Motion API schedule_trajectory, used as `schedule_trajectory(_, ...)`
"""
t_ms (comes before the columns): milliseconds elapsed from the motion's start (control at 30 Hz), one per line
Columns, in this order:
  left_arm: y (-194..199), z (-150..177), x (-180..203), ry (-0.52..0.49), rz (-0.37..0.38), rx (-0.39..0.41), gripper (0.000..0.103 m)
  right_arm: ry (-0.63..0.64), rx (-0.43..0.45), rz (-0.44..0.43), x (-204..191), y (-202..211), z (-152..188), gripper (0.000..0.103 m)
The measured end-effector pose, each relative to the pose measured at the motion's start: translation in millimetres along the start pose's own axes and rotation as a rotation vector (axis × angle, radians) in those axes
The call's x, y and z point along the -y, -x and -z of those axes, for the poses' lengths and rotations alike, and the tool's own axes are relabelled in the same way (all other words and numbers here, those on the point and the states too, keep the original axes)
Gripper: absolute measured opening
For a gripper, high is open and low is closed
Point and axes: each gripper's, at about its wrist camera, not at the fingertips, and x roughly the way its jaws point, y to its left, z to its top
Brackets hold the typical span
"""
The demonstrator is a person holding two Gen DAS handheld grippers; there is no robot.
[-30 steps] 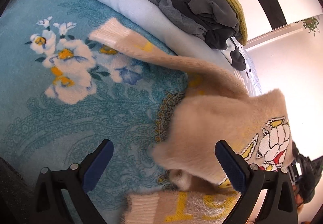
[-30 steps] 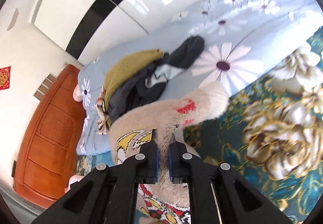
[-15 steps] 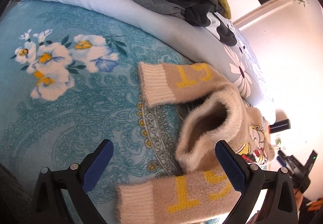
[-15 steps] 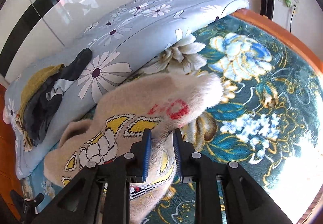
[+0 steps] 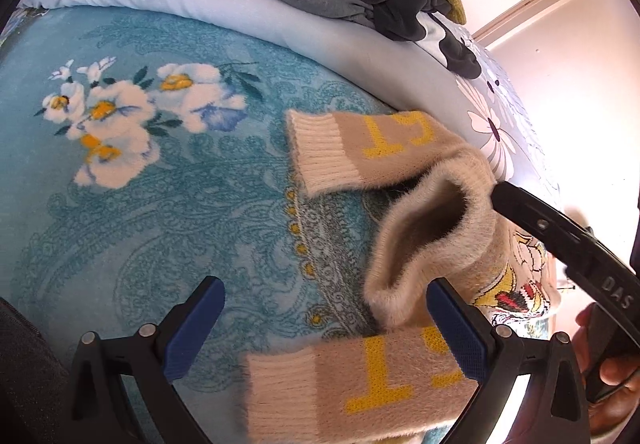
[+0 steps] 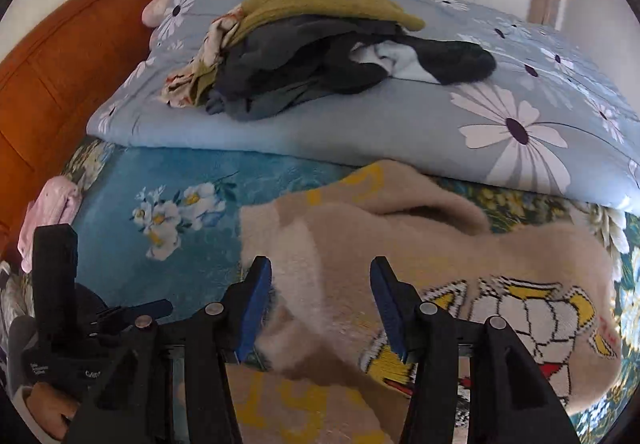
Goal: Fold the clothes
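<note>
A fuzzy beige sweater [image 5: 432,244] with yellow lettering and a knitted picture lies on the teal floral blanket [image 5: 160,204]. Both sleeves point left with ribbed cuffs, and its collar opening gapes. My left gripper [image 5: 336,328] is open and empty just above the blanket, with the near sleeve [image 5: 360,388] and the collar by its right finger. My right gripper [image 6: 320,304] is open and empty directly over the sweater's body [image 6: 420,244]. The right gripper's black frame shows in the left wrist view [image 5: 568,240].
A rolled light-blue daisy duvet [image 6: 360,124] runs along the far side of the blanket. A pile of unfolded clothes [image 6: 312,56], olive, grey, black and floral, sits on it. An orange wooden headboard [image 6: 60,56] stands at the left. A pink garment [image 6: 52,212] lies beside it.
The right gripper let go of the sweater and opened; the sweater now lies on the blanket. The far sleeve has been folded in toward the body. The left gripper stayed open.
</note>
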Motion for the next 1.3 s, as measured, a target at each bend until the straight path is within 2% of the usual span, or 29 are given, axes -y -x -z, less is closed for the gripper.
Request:
schedule_trajectory(100, 0, 1, -2, 0.0, 0.002, -0.004, 0.102, 0.131, -0.063, 0.118, -26, -28, -9, 0.053)
schedule_trajectory(167, -1, 2, 1, -0.016, 0.006, -0.007, 0.102, 0.187, -0.093, 0.195, -28, -38, -11, 0.053)
schedule_trajectory(233, -2, 3, 5, -0.034, 0.013, -0.012, 0.102, 0.169, -0.107, 0.193, -19, -37, -14, 0.05)
schedule_trajectory(267, -4, 3, 8, -0.041, 0.018, -0.015, 0.102, 0.146, -0.108, 0.196, -13, -35, -15, 0.045)
schedule_trajectory(300, -6, 3, 12, -0.051, 0.021, -0.019, 0.102, 0.12, -0.107, 0.2, -7, -31, -16, 0.028)
schedule_trajectory(333, -9, 3, 16, -0.068, 0.024, -0.024, 0.102, 0.095, -0.097, 0.201, 0, -26, -16, 0.025)
schedule_trajectory(600, -33, 15, 66, -0.289, 0.042, -0.055, 0.099, -0.088, -0.007, 0.122, 45, 25, 2, 0.022)
schedule_trajectory(800, -41, 19, 90, -0.37, 0.102, -0.097, 0.076, -0.173, 0.012, 0.069, 65, 48, 17, 0.022)
schedule_trajectory(900, -41, 22, 100, -0.401, 0.122, -0.114, 0.054, -0.19, 0.017, 0.063, 69, 54, 21, 0.022)
schedule_trajectory(933, -41, 23, 103, -0.409, 0.125, -0.119, 0.043, -0.193, 0.017, 0.06, 69, 54, 21, 0.022)
schedule_trajectory(1000, -37, 24, 103, -0.408, 0.135, -0.114, 0.034, -0.192, 0.017, 0.058, 70, 55, 21, 0.022)
schedule_trajectory(1033, -34, 24, 103, -0.406, 0.14, -0.108, 0.027, -0.19, 0.017, 0.06, 69, 56, 21, 0.022)
schedule_trajectory(1167, -16, 22, 102, -0.399, 0.157, -0.075, 0.022, -0.195, 0.027, 0.051, 67, 57, 15, 0.022)
schedule_trajectory(1300, 10, 6, 96, -0.342, 0.169, -0.032, 0.02, -0.187, 0.06, 0.034, 56, 59, -5, 0.022)
